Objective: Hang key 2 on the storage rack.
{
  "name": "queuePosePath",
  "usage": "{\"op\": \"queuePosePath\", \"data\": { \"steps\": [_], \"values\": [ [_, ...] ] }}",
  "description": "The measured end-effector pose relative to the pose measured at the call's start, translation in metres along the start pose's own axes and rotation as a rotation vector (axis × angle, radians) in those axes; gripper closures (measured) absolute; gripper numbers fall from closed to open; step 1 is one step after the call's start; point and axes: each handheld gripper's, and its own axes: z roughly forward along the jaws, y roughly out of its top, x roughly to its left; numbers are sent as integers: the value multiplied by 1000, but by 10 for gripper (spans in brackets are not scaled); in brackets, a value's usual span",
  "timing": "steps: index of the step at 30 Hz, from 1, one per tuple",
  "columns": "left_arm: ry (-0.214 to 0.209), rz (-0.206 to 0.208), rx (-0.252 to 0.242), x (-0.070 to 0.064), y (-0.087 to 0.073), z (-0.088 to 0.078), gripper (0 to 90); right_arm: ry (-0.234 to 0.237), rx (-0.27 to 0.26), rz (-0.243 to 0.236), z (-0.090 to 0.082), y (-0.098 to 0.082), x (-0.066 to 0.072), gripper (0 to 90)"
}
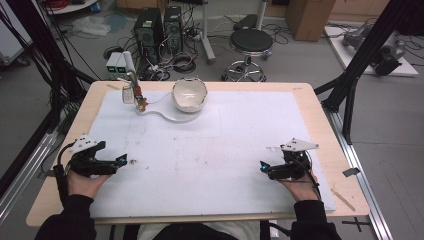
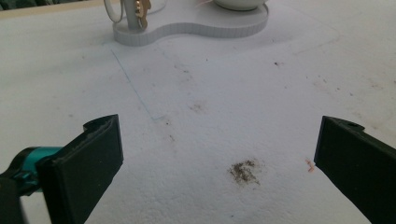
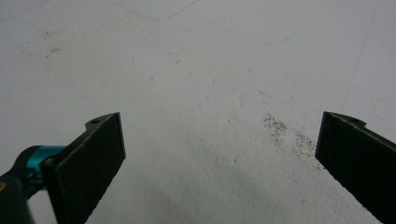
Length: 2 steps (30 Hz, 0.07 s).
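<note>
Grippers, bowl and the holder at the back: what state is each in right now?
Left gripper: open, holding nothing, low over the white mat.
Right gripper: open, holding nothing, low over the mat.
Bowl: upright on the white base, tilted slightly, contents unclear.
Holder: upright on the base's left end, untouched.

Readable text: none on any surface.
Tag (image 1: 128,95) at 11 o'clock on the table: too small to read.
</note>
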Motion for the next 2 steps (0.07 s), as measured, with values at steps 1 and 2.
{"op": "queuePosePath", "data": {
  "steps": [1, 2],
  "values": [
    [0, 1, -1, 0, 0, 0, 17, -1, 0, 1, 0, 0, 0, 5],
    [1, 4, 1, -1, 0, 0, 16, 0, 0, 1, 0, 0, 0, 5]
  ]
}}
